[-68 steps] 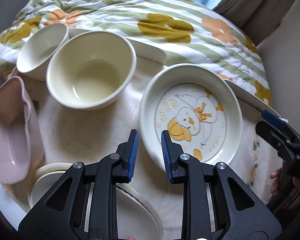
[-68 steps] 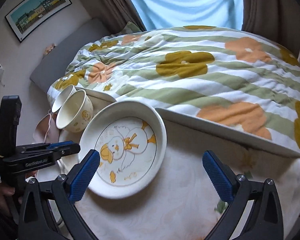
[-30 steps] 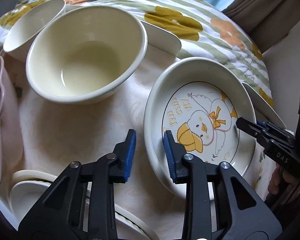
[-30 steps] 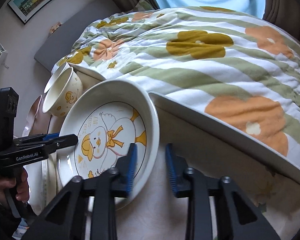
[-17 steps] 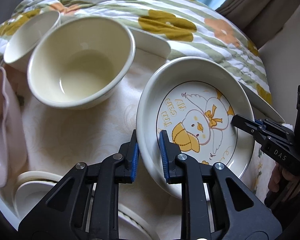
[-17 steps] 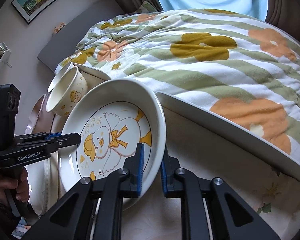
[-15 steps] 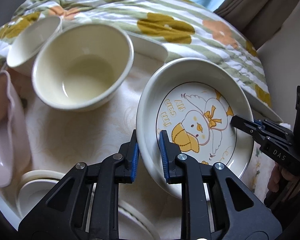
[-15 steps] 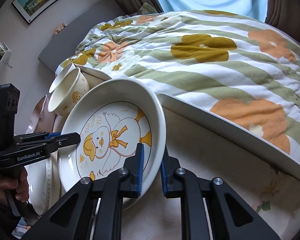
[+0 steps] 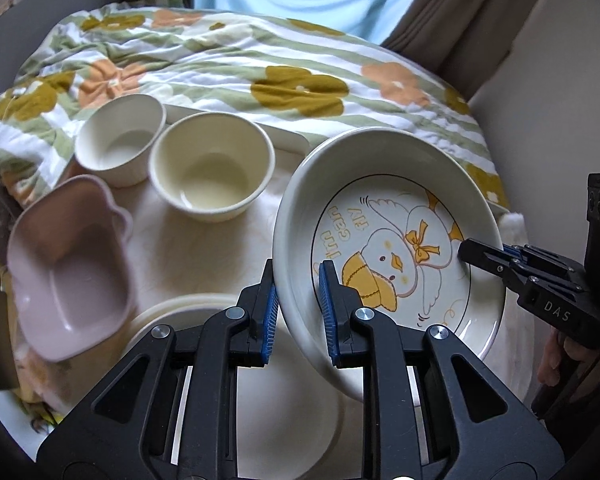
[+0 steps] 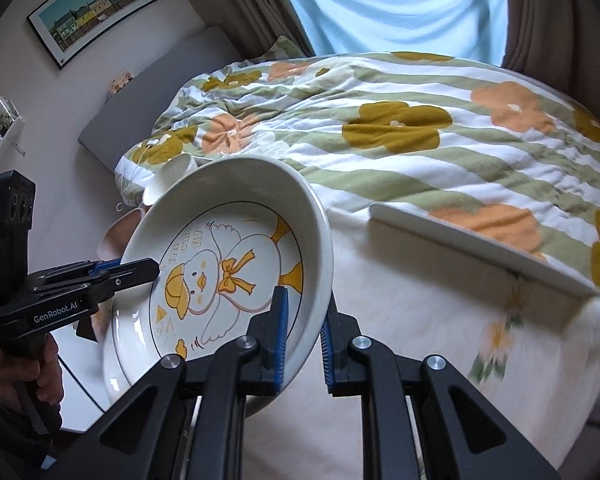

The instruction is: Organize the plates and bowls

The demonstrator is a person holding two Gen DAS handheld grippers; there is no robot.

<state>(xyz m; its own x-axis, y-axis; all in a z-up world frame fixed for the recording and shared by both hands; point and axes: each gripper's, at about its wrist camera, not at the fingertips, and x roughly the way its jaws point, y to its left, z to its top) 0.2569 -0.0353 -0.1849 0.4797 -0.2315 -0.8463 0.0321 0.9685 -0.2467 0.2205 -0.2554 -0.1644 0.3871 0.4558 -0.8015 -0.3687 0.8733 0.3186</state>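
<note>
Both claws point steeply downward and are clenched on opposite rims of the duck plate [image 9: 388, 248], held tilted above the desk [image 10: 420, 320]. The left claw [image 9: 298, 308] grips its left rim at lower centre of the left view. The right claw [image 10: 302, 336] grips its right rim at lower centre of the right view.
</note>
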